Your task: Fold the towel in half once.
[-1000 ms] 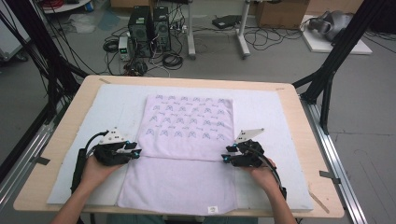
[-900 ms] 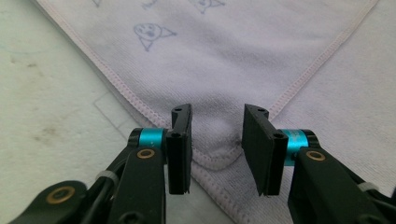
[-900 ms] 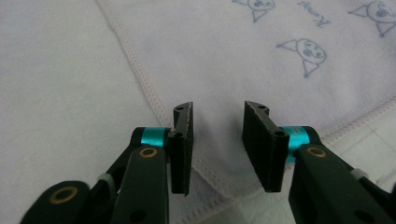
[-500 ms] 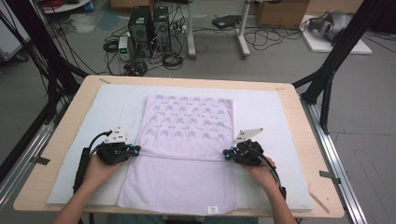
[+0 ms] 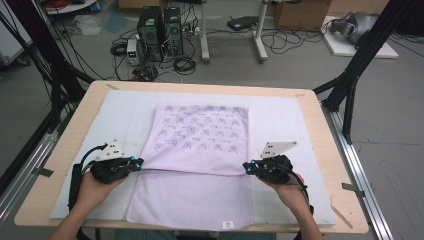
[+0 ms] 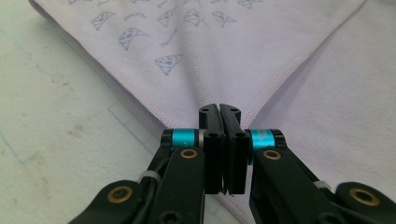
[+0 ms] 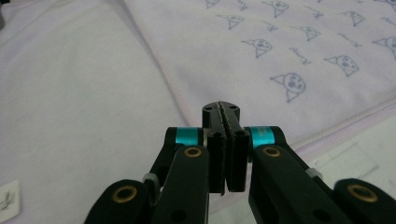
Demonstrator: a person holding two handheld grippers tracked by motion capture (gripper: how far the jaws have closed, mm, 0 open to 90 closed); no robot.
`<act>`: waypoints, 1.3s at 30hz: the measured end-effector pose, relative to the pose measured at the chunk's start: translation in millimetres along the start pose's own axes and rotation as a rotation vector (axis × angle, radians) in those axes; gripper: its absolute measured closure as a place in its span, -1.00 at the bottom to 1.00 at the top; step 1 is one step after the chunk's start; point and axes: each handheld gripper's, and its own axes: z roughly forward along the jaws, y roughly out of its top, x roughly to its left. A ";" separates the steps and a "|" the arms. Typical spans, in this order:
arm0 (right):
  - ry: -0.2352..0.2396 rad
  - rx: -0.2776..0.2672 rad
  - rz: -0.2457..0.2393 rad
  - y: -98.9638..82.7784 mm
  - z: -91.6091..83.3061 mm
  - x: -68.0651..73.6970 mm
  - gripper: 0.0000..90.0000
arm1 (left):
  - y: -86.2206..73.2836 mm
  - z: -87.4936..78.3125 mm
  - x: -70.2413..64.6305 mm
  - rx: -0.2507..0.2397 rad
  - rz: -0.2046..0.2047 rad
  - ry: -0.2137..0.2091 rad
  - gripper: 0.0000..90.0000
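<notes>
A pale lilac towel (image 5: pixel 200 135) lies folded on the table, its printed half laid back over the plain half (image 5: pixel 190 200). My left gripper (image 5: pixel 141 161) is shut on the near left corner of the printed flap (image 6: pixel 210 56). In the left gripper view the stitched corner runs straight into the closed left gripper (image 6: pixel 219 108). My right gripper (image 5: pixel 245 166) is shut on the near right corner. Its jaws have just closed, and the hemmed edge of the flap (image 7: pixel 280 56) meets the right gripper (image 7: pixel 221 106). Both corners are raised slightly off the plain layer.
The towel rests on a white mat (image 5: pixel 120 115) that covers most of the wooden table (image 5: pixel 320 130). A small label (image 5: pixel 227 224) sits at the towel's near edge. Black frame posts (image 5: pixel 350 85) stand at the table's far corners. Computer towers (image 5: pixel 160 30) and cables lie on the floor beyond.
Both grippers' jaws have closed on the printed flap's near corners. Both hands have risen a little with the corners held.
</notes>
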 end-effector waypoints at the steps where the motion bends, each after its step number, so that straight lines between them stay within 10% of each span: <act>1: 0.001 0.000 0.000 -2.3 -0.7 2.0 0.99 | -2.1 0.5 -1.5 0.008 0.006 -0.006 0.95; 6: -0.002 0.065 -0.013 -8.5 19.4 0.7 0.56 | -7.7 9.2 -1.8 0.028 -0.017 0.013 0.38; 11: -0.001 0.085 0.015 -5.9 39.0 -9.6 0.37 | -7.8 20.3 2.5 0.055 -0.018 0.002 0.40; 19: -0.001 0.114 0.028 -7.6 47.3 -15.0 0.94 | -9.5 32.4 3.9 0.083 -0.007 0.006 0.91; 39: 0.061 -0.027 -0.030 9.3 -21.6 19.8 0.95 | -0.6 -20.3 -25.3 -0.022 0.001 -0.011 0.92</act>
